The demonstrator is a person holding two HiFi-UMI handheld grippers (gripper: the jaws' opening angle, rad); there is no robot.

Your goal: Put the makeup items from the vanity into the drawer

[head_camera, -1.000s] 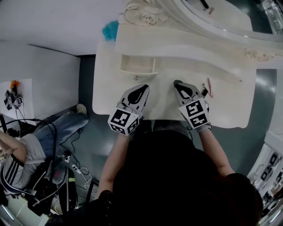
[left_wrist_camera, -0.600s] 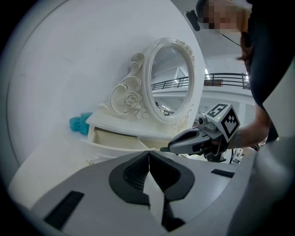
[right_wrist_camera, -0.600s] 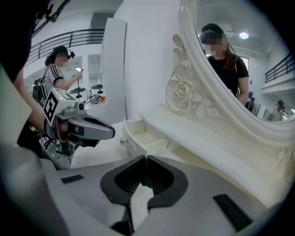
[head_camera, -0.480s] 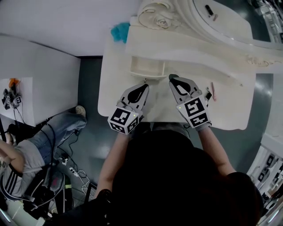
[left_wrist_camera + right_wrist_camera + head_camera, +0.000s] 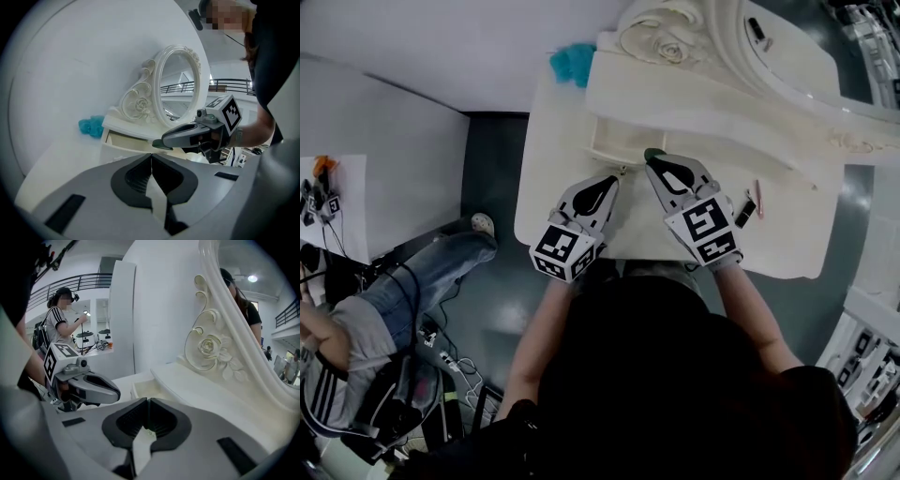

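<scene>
The white vanity's small drawer (image 5: 612, 142) stands open, also visible in the left gripper view as drawer (image 5: 125, 139). My right gripper (image 5: 655, 160) is shut on a small dark green makeup item (image 5: 652, 154) and holds it at the drawer's right front corner. The left gripper view shows that item (image 5: 158, 146) at the right gripper's tip. My left gripper (image 5: 612, 179) is just in front of the drawer, jaws together and empty. A pink stick (image 5: 758, 199) and a black item (image 5: 745, 211) lie on the tabletop to the right.
An ornate oval mirror (image 5: 769, 47) rises behind the raised shelf (image 5: 722, 108). A teal fluffy thing (image 5: 572, 64) lies at the table's far left corner. A person (image 5: 356, 319) sits on the floor to the left, among cables.
My right gripper has moved left and up from beside the pink stick to the drawer, carrying the green item. The left gripper has crept slightly toward the drawer.
</scene>
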